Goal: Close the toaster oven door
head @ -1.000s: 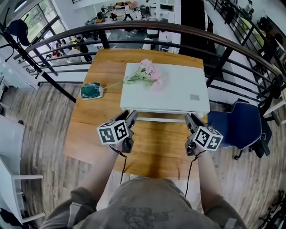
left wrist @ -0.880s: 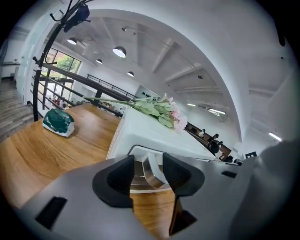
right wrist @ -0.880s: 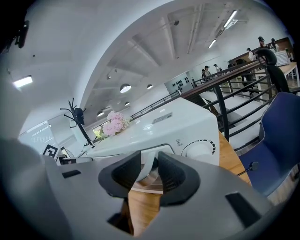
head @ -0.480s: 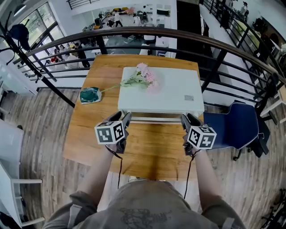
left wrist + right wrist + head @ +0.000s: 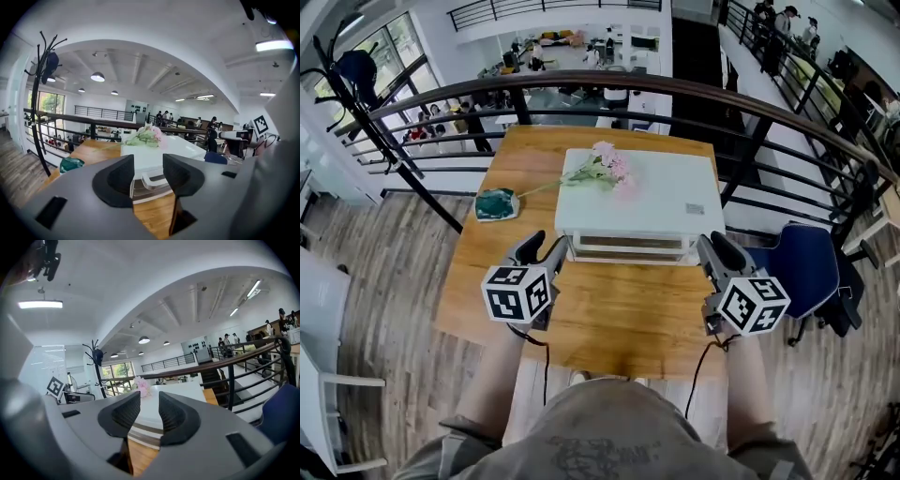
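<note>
The white oven (image 5: 637, 192) stands on the far right part of the wooden worktop (image 5: 619, 314), its front facing the near edge. Its glass door (image 5: 628, 247) is upright and shut. Pink flowers (image 5: 605, 167) lie on its top, and a teal object (image 5: 496, 203) sits near the left edge. The left tongs (image 5: 544, 246) hover by the oven's front left corner, jaws wide apart and empty. The right tongs (image 5: 717, 248) hover by the front right corner; their jaws have just been opening, with nothing between them.
</note>
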